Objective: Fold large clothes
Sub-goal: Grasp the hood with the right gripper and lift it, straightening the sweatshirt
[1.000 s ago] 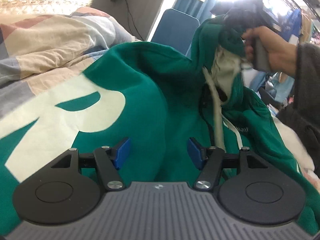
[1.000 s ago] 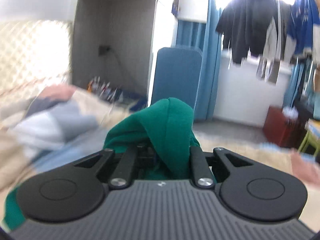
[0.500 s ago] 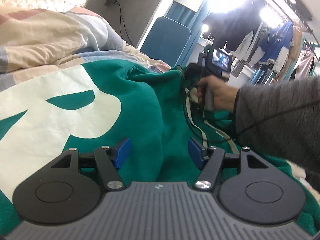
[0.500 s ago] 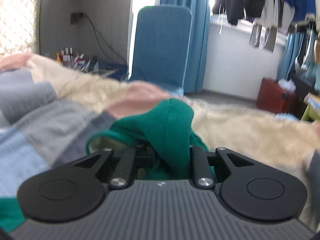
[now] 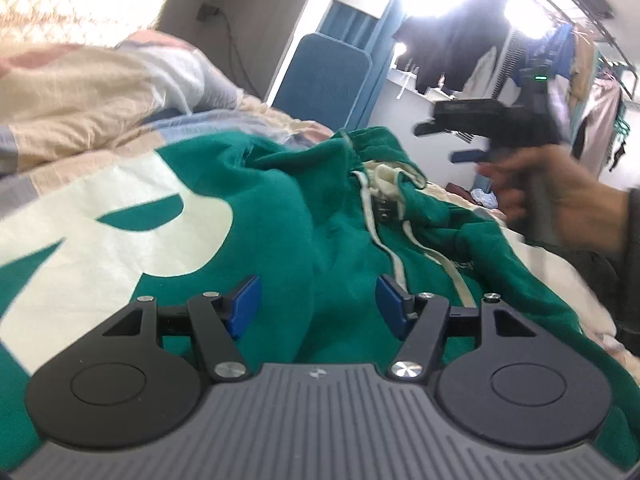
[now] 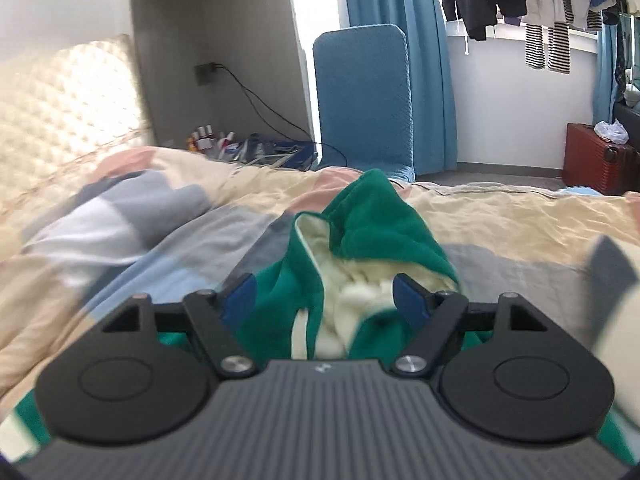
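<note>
I am working on a large green hoodie [image 5: 280,216] that is lying across the bed [image 6: 500,216], its big cream print spreading toward 9 o'clock in my left view and its hood [image 6: 372,224] bunching up toward 12 o'clock. My left claw [image 5: 318,306] is hovering low over the body of the hoodie with its jaws standing well apart, and nothing is pinched between them, only cloth lying underneath. My right claw [image 6: 320,296] is opening at this moment; the hood's cream fleece lining is sitting between its blue pads [image 6: 408,298], but the pads are not pressing on it, so I judge the hood is being let go onto the bed. In my left view, my right hand [image 5: 560,196] is showing at about 2 o'clock, blurred. The fabric looks thick, soft and floppy, probably fairly heavy for cloth, so it will sag and slide unless I pinch a seam or doubled edge. The drawcords [image 5: 396,256] are lying loose and could snag, so I would take hold at the shoulder seam or hem.
</note>
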Demonstrator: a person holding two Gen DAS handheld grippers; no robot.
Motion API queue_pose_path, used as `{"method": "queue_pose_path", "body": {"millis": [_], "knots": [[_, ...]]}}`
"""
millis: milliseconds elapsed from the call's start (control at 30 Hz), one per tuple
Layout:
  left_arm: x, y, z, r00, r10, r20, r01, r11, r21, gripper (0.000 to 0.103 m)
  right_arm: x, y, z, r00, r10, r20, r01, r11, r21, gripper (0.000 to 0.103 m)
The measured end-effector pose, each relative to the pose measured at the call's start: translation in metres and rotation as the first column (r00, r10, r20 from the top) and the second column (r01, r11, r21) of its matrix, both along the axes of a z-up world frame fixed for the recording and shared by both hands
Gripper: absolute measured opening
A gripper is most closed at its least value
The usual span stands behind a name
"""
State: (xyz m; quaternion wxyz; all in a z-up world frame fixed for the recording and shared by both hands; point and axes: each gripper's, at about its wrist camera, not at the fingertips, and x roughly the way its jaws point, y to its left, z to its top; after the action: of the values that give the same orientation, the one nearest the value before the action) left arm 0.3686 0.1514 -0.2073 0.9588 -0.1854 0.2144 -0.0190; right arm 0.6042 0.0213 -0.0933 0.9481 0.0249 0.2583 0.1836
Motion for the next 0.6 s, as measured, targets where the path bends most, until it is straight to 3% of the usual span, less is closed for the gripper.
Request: {"method": "queue_pose_path", "body": {"millis": [167,267,400,467,600], "knots": [[-0.034,-0.008,0.025,0.999,-0.017,0.033,0.016,0.999,0.048,0.068,-0.093,-0.055,0.033,1.000,0.012,0.003,-0.012,0.998,0.068,0.076],[-0.057,-0.009,0.039,1.000,0.009,0.019,-0.010,0.999,0.037,0.068,-0.146,-0.086,0.047,1.000,-0.006,0.002,0.006,0.996,0.091,0.076],[-0.088,-0.008,0.058,0.992,0.123,-0.017,-0.121,0.990,0.078,0.068,-0.206,-0.123,0.056,1.000,-0.027,-0.003,0.028,0.993,0.119,0.077],[-0.105,-0.005,0.065,0.985,0.168,-0.033,-0.166,0.984,0.059,0.068,-0.230,-0.141,0.056,0.999,-0.034,-0.015,0.036,0.992,0.123,0.077],[-0.122,0.002,0.071,0.954,0.287,-0.092,-0.276,0.954,0.117,0.068,-0.263,-0.168,0.052,0.998,-0.040,-0.057,0.047,0.992,0.118,0.077]]}}
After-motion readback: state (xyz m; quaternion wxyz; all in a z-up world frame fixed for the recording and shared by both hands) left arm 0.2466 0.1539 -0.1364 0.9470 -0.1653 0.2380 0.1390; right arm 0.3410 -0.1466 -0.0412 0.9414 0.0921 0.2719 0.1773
